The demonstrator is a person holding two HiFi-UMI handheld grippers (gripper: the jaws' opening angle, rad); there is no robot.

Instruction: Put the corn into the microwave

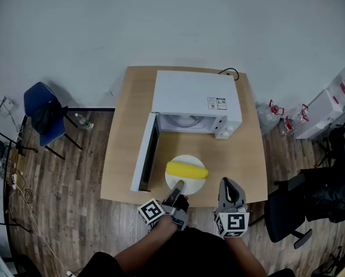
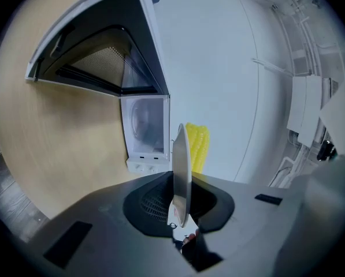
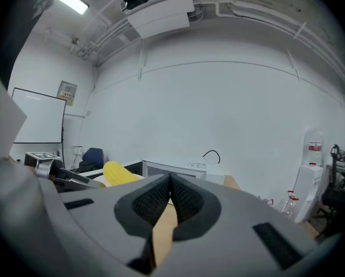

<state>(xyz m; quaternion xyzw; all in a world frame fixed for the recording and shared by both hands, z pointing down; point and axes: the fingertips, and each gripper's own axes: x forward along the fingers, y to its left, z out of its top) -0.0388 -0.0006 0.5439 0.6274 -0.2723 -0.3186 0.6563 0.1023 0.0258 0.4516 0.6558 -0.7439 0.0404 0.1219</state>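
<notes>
Pinching the plate (image 1: pixel 194 184) at its six-o'clock rim, left claw (image 1: pixel 178 185) holds corn (image 1: pixel 186 170) level; open microwave (image 1: pixel 195 100) at twelve, door (image 1: pixel 142 160) at nine; right claw (image 1: pixel 227 183) pressed together, empty, at four.

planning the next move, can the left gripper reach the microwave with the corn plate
Probably yes: the microwave door stands wide open, the left gripper holds the plate with the corn just in front, nothing lying between.

Head view looks down; all views share microwave (image 1: pixel 196 97).

Left hand-held gripper (image 2: pixel 181 209) clamps plate (image 2: pixel 181 160) rim w/ corn (image 2: pixel 197 149) on it, open microwave (image 2: pixel 143 126) ahead.
</notes>
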